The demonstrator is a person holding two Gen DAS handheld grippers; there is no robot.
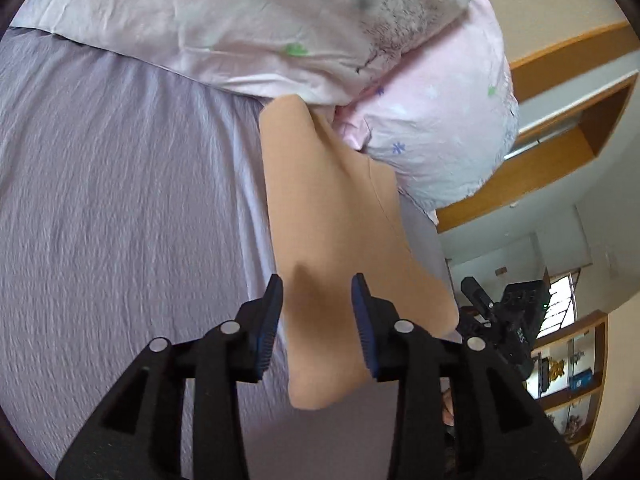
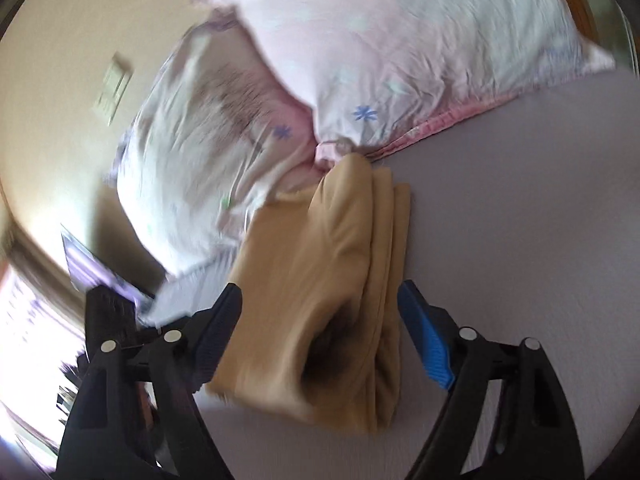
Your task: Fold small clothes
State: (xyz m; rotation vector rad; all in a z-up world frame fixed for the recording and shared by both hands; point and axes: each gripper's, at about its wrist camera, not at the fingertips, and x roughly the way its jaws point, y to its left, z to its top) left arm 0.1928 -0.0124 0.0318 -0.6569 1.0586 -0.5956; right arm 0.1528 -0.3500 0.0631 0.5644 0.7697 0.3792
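Observation:
A tan, skin-coloured small garment [image 1: 332, 216] lies folded lengthwise on the lilac bed sheet [image 1: 120, 200], its far end touching the pillows. My left gripper [image 1: 317, 286] is open, its jaws standing either side of the garment's near part, just above it. In the right wrist view the same garment [image 2: 320, 264] shows as a layered fold with stacked edges on its right side. My right gripper [image 2: 320, 294] is open wide over the garment's near end, with nothing held. The right gripper also shows in the left wrist view [image 1: 500, 312] at the right, beyond the garment.
Two pink flowered pillows [image 1: 240, 32] [image 2: 400, 52] lie at the head of the bed against the garment's far end. A wooden headboard and shelf [image 1: 560, 120] stand beyond the bed's edge on the right. A window [image 2: 24, 320] is at the left.

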